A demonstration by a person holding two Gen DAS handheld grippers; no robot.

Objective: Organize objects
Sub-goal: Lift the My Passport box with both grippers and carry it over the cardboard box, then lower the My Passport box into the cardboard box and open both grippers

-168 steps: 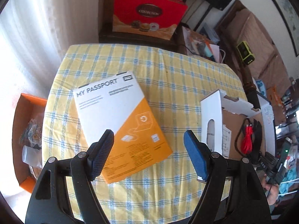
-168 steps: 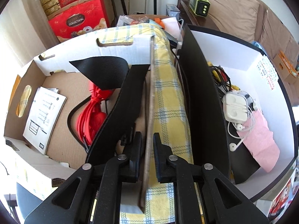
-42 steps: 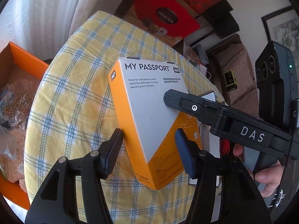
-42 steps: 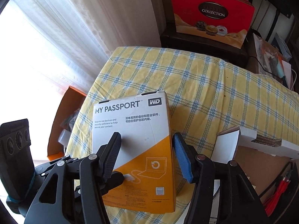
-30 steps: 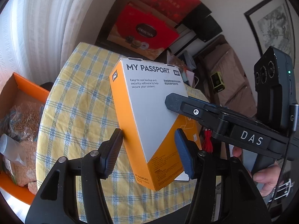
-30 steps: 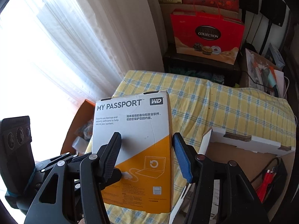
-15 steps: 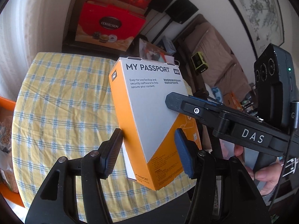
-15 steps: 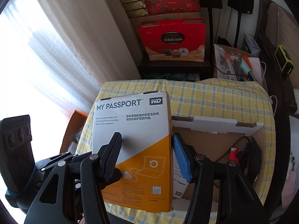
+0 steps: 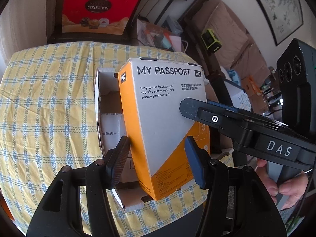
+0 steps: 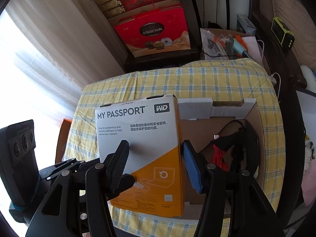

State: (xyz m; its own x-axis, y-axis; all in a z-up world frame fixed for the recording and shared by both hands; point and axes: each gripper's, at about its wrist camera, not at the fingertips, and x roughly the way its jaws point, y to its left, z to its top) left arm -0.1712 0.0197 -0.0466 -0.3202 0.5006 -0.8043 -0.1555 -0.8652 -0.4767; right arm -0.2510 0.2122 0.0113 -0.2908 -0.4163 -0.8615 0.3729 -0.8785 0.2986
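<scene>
A red paper gift bag marked "COLLECTION" (image 10: 156, 31) stood on a dark low cabinet (image 10: 162, 59) behind the surface covered in yellow-and-blue checked cloth (image 9: 49, 102). White sheer curtains (image 10: 39, 45) hung at the bright window. A lime-green boxy device (image 9: 210, 39) sat by the brown cushioned sofa (image 9: 231, 29), under a framed ink painting (image 9: 280, 6).

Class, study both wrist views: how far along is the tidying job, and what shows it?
Done: red and black cables already lie in the open cardboard box on the checked tablecloth.
In hand: both grippers, left gripper and right gripper, clamp the My Passport box, held above the cardboard box.
Left: lowering it in and letting go.
</scene>
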